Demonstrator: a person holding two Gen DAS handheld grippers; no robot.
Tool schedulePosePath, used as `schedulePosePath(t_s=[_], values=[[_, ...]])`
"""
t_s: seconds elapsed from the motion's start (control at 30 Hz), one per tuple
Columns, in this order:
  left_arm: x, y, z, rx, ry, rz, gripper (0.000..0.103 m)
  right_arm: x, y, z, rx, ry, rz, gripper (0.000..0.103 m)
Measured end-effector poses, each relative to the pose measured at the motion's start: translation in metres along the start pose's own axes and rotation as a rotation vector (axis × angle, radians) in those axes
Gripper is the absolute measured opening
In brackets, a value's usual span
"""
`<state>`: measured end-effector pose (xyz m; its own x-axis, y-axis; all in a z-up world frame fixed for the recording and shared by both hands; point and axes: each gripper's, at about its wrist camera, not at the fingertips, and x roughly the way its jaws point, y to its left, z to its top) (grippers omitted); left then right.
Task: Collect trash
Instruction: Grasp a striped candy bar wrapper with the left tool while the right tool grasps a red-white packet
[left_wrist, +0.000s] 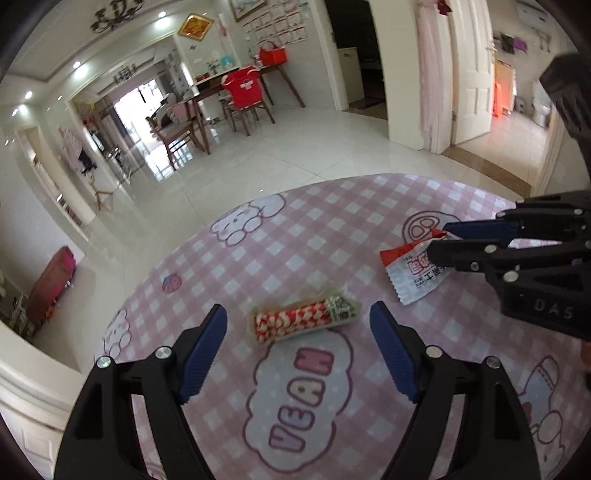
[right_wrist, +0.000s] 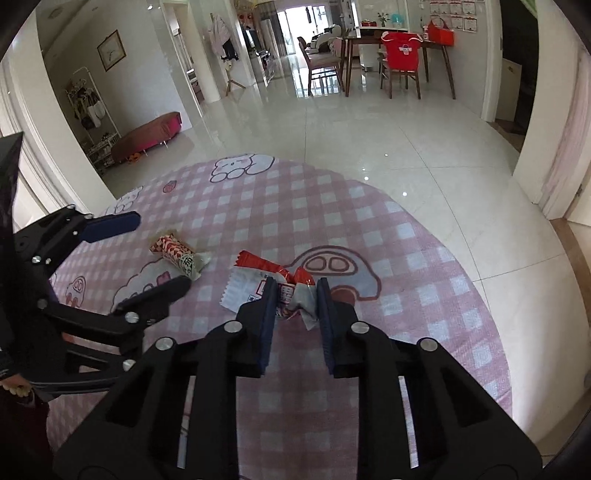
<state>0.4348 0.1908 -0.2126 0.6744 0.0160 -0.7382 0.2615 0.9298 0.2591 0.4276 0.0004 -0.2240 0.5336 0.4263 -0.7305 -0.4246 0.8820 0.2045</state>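
A red-and-white checked snack wrapper (left_wrist: 304, 320) lies flat on the pink checked tablecloth (left_wrist: 295, 236). My left gripper (left_wrist: 297, 314) is open, its blue pads on either side of that wrapper and just short of it. A red-and-white crumpled packet (left_wrist: 413, 271) lies to the right. My right gripper (right_wrist: 297, 286) is shut on the packet (right_wrist: 291, 291), which bunches up between its pads. The right gripper also shows in the left wrist view (left_wrist: 437, 242). The checked wrapper (right_wrist: 177, 251) and the left gripper (right_wrist: 159, 254) show at the left of the right wrist view.
The round table's far edge (left_wrist: 332, 181) drops to a glossy white tiled floor. Wooden chairs and a dining table with red bags (right_wrist: 402, 51) stand far back. A pink bench (right_wrist: 147, 138) sits by the left wall.
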Motion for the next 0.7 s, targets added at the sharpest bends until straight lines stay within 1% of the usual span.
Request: schedulePosePath(t_s=[0.13,0.17,0.23,0.27,0.3,0.37,0.43,0.5,0.57,0.7], values=[[0.012,-0.013,0.004,0.094,-0.016,0.010,0.078,-0.006,-0.009,0.000,0.022,-0.023,0.007,0.021],[0.012,-0.013,0.003,0.092,-0.027,0.002,0.077,-0.008,-0.011,-0.001,0.024,-0.026,0.012,0.021],[0.014,-0.007,0.005,0.058,-0.014,-0.058,0.069,-0.010,-0.012,-0.001,0.027,-0.029,0.020,0.021],[0.015,-0.001,0.004,0.012,-0.002,-0.115,0.061,-0.011,-0.012,-0.002,0.027,-0.031,0.022,0.021],[0.015,0.003,0.003,-0.013,0.000,-0.145,0.055,-0.011,-0.012,-0.002,0.027,-0.034,0.028,0.021],[0.016,0.006,0.001,-0.023,-0.009,-0.142,0.049,-0.013,-0.011,-0.002,0.033,-0.038,0.041,0.021],[0.017,0.008,0.001,-0.042,0.000,-0.149,0.044,-0.014,-0.011,-0.002,0.034,-0.041,0.049,0.021],[0.015,0.005,0.001,-0.043,0.006,-0.153,0.034,-0.017,-0.008,-0.003,0.033,-0.047,0.057,0.021],[0.014,-0.001,0.002,-0.028,0.012,-0.129,0.030,-0.021,-0.005,-0.004,0.030,-0.053,0.058,0.021],[0.011,-0.010,0.003,-0.035,0.034,-0.088,0.020,-0.028,-0.007,-0.008,0.041,-0.063,0.061,0.020]])
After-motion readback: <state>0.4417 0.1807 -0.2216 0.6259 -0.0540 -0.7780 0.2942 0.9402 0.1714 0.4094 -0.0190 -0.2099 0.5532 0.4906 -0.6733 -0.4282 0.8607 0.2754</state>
